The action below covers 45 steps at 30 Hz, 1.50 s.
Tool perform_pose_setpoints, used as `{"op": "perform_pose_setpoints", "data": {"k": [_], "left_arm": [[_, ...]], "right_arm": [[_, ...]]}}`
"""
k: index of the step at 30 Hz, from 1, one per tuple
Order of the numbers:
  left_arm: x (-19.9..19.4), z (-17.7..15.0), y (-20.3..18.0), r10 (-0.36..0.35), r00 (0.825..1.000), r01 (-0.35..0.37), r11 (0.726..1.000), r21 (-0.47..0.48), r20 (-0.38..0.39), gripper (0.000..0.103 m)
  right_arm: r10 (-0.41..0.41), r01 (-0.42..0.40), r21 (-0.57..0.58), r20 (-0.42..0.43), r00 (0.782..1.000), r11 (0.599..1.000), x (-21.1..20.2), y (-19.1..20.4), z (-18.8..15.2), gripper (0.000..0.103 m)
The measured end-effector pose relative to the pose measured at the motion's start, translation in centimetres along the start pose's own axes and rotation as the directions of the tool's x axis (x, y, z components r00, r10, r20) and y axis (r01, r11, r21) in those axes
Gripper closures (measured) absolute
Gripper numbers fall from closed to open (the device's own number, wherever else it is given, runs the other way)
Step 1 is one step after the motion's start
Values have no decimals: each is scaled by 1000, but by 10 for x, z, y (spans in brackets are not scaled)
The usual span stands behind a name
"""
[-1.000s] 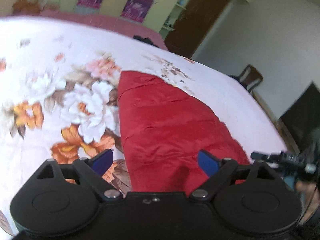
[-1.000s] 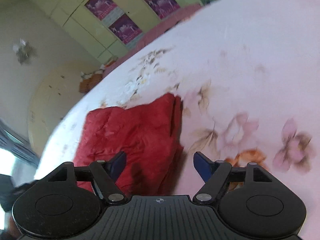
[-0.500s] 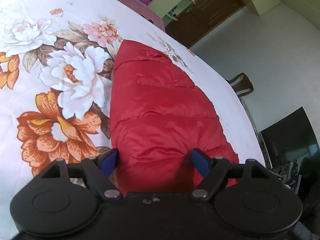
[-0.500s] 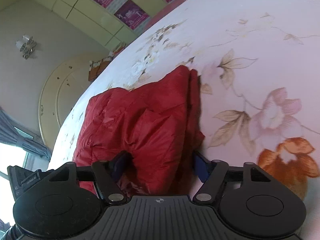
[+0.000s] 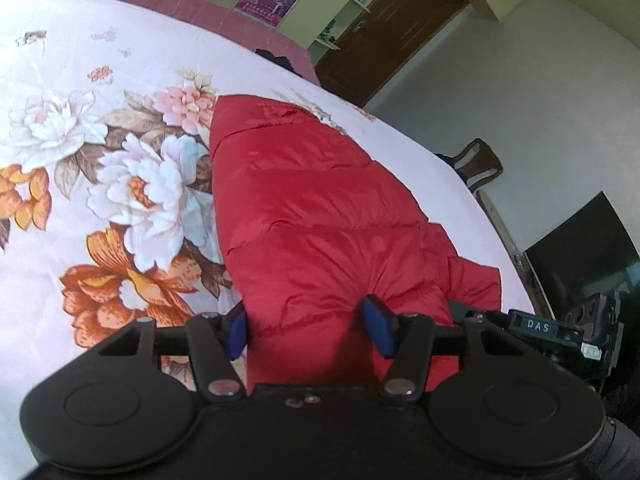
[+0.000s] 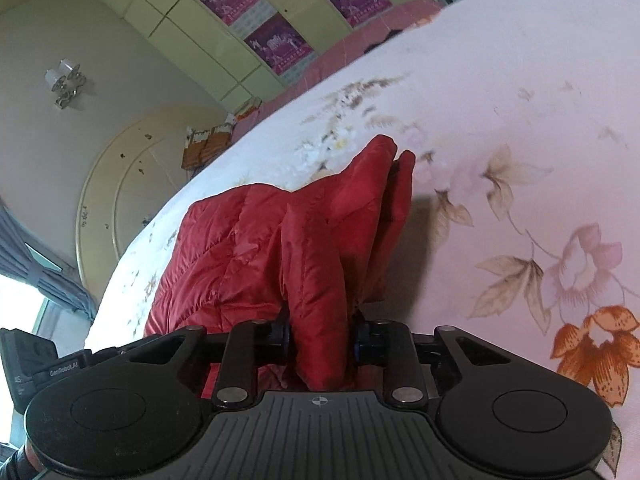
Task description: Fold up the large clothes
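Note:
A red puffy jacket [image 5: 304,208] lies folded lengthwise on the flowered bedsheet [image 5: 100,184]. My left gripper [image 5: 308,330] straddles its near end. The jaws are closing, and the blue pads [image 5: 380,330] press into the padded fabric from both sides. In the right wrist view the jacket [image 6: 248,240] is bunched up at its other end. There my right gripper [image 6: 322,338] is closing on a thick gathered fold, squeezed upright between its pads [image 6: 360,340]. That end is lifted a little off the sheet.
The bed ends at the right in the left wrist view, with a wooden chair [image 5: 478,164], a dark screen [image 5: 584,248] and a brown door [image 5: 384,40] beyond. Each view shows the other gripper [image 5: 560,328] at its side. A round headboard [image 6: 120,200] stands behind the bed.
Both grippers' jaws have narrowed from wide apart onto the jacket. The right one has gathered a fold of fabric and raised it slightly. The left one now pinches the near end.

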<state>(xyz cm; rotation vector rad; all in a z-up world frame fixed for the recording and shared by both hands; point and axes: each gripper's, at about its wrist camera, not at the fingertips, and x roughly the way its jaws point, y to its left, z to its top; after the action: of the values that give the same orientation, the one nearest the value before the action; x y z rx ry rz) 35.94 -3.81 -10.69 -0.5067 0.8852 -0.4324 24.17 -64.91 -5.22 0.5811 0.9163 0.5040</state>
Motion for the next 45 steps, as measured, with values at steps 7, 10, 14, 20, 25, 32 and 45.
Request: {"op": "perform_pose_setpoints", "data": {"k": [7, 10, 14, 20, 25, 32, 45], "left_arm": [[-23, 13, 18, -39, 999, 39, 998, 42, 3, 48], [-34, 16, 26, -44, 999, 43, 998, 50, 10, 48], [-52, 19, 39, -47, 999, 46, 998, 53, 26, 48], [-91, 31, 62, -16, 997, 12, 998, 61, 69, 48], [-121, 43, 90, 49, 997, -54, 995, 89, 62, 48], [-152, 68, 149, 125, 992, -125, 989, 83, 9, 47], [-145, 89, 218, 255, 967, -256, 964, 76, 26, 44]], "right_arm": [[-36, 37, -32, 40, 999, 999, 7, 41, -8, 78], [-40, 43, -51, 42, 998, 998, 13, 56, -12, 78], [-32, 35, -70, 44, 998, 997, 23, 77, -15, 78], [15, -13, -104, 18, 1000, 995, 47, 115, -20, 78], [52, -52, -115, -4, 999, 992, 79, 153, -25, 78], [63, -70, -65, -105, 992, 995, 146, 203, -41, 78], [23, -37, -79, -168, 985, 996, 242, 218, -52, 78]]}}
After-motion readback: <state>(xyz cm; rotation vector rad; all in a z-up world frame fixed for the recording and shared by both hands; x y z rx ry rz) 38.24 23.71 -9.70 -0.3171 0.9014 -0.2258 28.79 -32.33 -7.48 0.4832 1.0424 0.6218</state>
